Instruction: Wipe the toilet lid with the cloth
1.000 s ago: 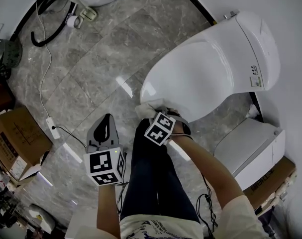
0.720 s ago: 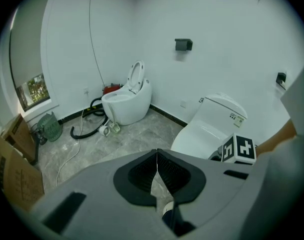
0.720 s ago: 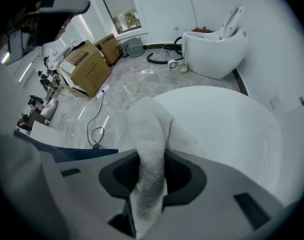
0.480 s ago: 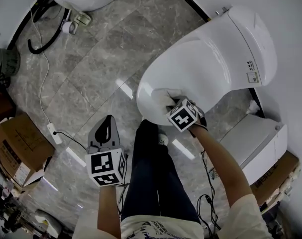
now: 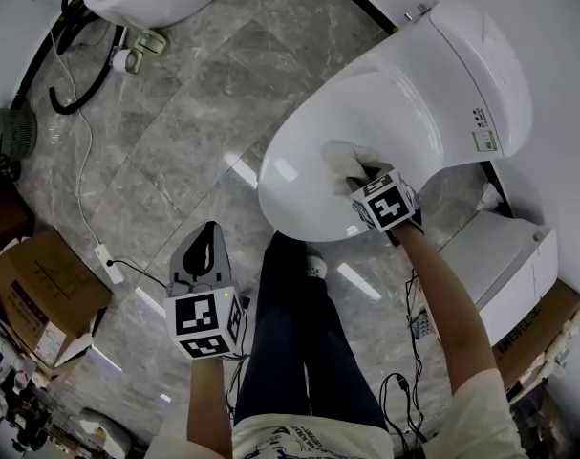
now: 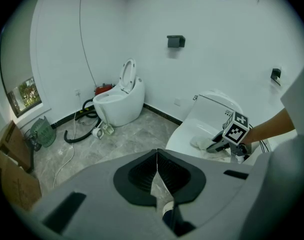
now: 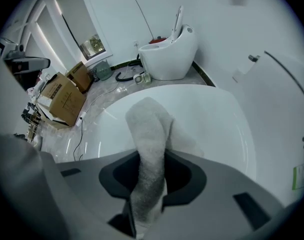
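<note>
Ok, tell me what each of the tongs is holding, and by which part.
Right tongs: shut on the white cloth, pinching a bunched section, the rest lying on the toilet lid. Left tongs: shut, holding nothing.

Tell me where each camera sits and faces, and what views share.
Head view: on the person's head, facing steeply down at the toilet lid; shows forearms, legs, left gripper, right gripper.
Left gripper view: on that gripper, facing across the room; shows its shut jaws, the right forearm.
Right gripper view: on that gripper, facing along the lid; shows jaws shut on the cloth.
Shared: all three show cloth on lid.
</note>
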Demonstrator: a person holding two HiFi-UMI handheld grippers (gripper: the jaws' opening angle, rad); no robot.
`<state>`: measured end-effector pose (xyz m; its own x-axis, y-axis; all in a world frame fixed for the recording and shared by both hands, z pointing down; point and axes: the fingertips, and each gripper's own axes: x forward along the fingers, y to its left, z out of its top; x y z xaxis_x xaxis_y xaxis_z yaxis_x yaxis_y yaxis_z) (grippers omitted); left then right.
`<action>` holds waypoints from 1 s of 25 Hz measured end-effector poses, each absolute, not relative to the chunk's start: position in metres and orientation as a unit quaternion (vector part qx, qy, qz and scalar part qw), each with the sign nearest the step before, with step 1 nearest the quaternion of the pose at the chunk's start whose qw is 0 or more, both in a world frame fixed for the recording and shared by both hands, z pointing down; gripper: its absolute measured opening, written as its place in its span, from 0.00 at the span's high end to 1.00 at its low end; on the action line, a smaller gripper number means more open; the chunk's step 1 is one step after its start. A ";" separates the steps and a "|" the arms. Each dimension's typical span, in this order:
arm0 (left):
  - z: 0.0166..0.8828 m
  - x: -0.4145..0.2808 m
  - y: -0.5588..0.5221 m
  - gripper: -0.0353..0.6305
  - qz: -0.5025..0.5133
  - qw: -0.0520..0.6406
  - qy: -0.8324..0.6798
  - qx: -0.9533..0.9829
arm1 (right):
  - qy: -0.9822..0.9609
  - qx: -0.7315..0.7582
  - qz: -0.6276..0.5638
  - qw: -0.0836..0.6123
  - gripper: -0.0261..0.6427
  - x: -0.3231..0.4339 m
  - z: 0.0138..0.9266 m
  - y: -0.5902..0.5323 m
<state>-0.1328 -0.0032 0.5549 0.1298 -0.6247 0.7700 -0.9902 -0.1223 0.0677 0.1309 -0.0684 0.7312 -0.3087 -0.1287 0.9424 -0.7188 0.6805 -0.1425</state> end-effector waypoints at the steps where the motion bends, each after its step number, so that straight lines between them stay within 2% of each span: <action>1: 0.556 -0.132 -0.004 0.93 0.301 0.305 -0.587 0.687 | -0.756 0.285 0.286 0.515 0.81 0.135 0.731 -0.072; 25: 0.563 -0.117 -0.025 0.93 0.314 0.301 -0.570 0.697 | -0.732 0.397 0.288 0.473 0.81 0.233 0.728 -0.146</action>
<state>-0.1175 -0.0246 0.5632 0.1534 -0.6053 0.7811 -0.9836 -0.1695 0.0618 0.2326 -0.1459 0.7279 -0.2389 -0.3084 0.9208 -0.8532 0.5194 -0.0474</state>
